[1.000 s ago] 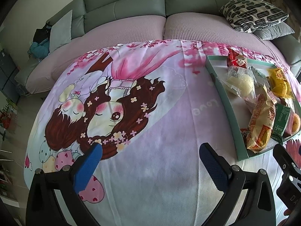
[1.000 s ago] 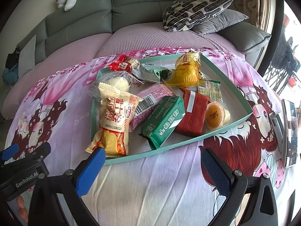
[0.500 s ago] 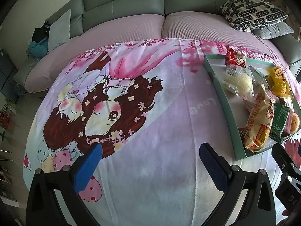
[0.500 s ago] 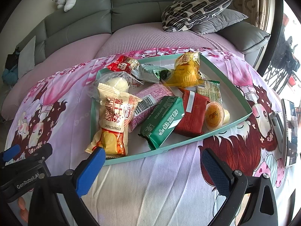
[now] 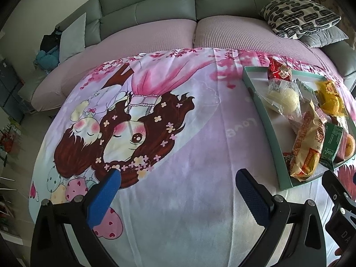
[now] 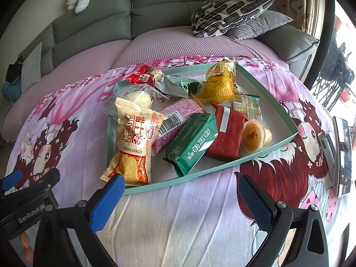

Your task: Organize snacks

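Observation:
A teal-rimmed tray (image 6: 227, 168) holds several wrapped snacks: a cream Swiss roll pack (image 6: 133, 140), a green biscuit pack (image 6: 191, 143), a red pack (image 6: 229, 133), a pink pack (image 6: 178, 118), an orange jelly cup (image 6: 252, 136), a yellow cake (image 6: 219, 83), a white ball snack (image 6: 138, 99). My right gripper (image 6: 180, 197) is open and empty just in front of the tray. My left gripper (image 5: 178, 192) is open and empty over bare cloth, left of the tray (image 5: 262, 115).
A cartoon-print cloth (image 5: 155, 133) covers the table. A grey sofa (image 6: 155, 17) with patterned pillows (image 6: 229, 11) stands behind. A phone on a stand (image 6: 342, 153) sits at the right edge. The left gripper shows in the right wrist view (image 6: 26, 191).
Both grippers stay open. The views shift only slightly; the right gripper has edged a little closer to the tray.

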A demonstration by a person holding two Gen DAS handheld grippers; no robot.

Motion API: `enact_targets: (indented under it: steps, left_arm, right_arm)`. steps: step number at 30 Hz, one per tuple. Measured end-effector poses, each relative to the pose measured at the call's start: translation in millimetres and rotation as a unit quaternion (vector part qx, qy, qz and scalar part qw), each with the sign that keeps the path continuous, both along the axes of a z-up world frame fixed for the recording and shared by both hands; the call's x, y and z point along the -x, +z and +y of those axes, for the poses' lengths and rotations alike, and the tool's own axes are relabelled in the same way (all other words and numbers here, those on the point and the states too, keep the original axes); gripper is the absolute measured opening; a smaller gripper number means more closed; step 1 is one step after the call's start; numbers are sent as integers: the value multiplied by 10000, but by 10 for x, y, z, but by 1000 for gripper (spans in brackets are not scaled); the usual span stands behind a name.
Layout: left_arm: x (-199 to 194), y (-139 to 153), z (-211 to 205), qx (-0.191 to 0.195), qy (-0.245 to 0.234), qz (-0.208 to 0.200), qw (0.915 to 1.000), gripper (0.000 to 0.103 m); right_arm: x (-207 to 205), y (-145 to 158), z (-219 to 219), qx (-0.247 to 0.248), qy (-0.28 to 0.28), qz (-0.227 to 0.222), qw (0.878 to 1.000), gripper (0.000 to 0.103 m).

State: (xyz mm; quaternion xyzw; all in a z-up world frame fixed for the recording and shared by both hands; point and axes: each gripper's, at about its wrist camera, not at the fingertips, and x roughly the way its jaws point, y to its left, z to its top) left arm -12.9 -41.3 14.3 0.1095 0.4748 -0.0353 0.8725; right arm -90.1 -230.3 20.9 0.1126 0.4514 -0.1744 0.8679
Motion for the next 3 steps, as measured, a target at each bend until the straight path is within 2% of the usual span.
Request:
enact_targets:
  steps: [3]
  left_arm:
    - [12,30,5,22,-13,-81,10000,102]
  right_arm:
    - [7,-8,-3,-10,-13,4,10000,103]
